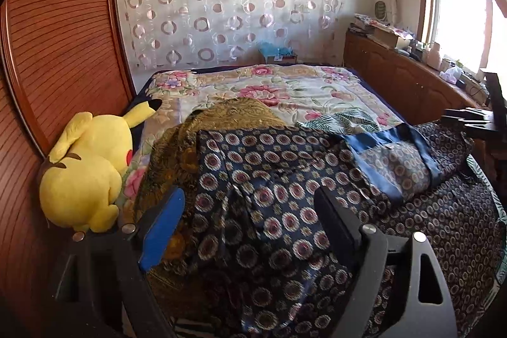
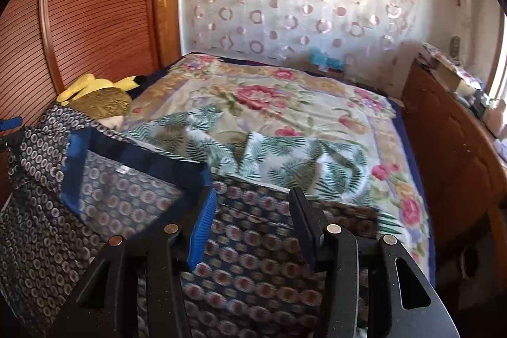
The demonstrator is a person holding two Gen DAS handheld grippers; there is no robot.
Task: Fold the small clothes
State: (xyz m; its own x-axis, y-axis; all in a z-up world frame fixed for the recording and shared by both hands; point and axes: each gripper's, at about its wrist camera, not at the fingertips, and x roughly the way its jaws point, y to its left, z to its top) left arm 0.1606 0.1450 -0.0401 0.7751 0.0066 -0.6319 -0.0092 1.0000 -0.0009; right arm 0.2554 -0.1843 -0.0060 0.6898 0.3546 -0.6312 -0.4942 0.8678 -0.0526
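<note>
A dark navy garment with round medallion print [image 1: 272, 179] and a blue waistband [image 1: 389, 160] lies spread on the bed; it also shows in the right wrist view [image 2: 253, 243], waistband [image 2: 133, 154] turned up. My left gripper [image 1: 250, 201] is open just above its left part, empty. My right gripper [image 2: 250, 205] is open over the garment's right part, empty; its fingers [image 1: 465, 116] show at the right edge of the left wrist view. An olive-gold patterned cloth [image 1: 228, 116] and a fern-print cloth [image 2: 285, 154] lie beyond it.
A yellow plush toy [image 1: 88, 167] lies at the bed's left edge against the wooden slatted wardrobe [image 1: 57, 37]. The floral blanket [image 2: 285, 97] covers the bed. A wooden cabinet [image 1: 405, 78] with clutter stands on the right under the window.
</note>
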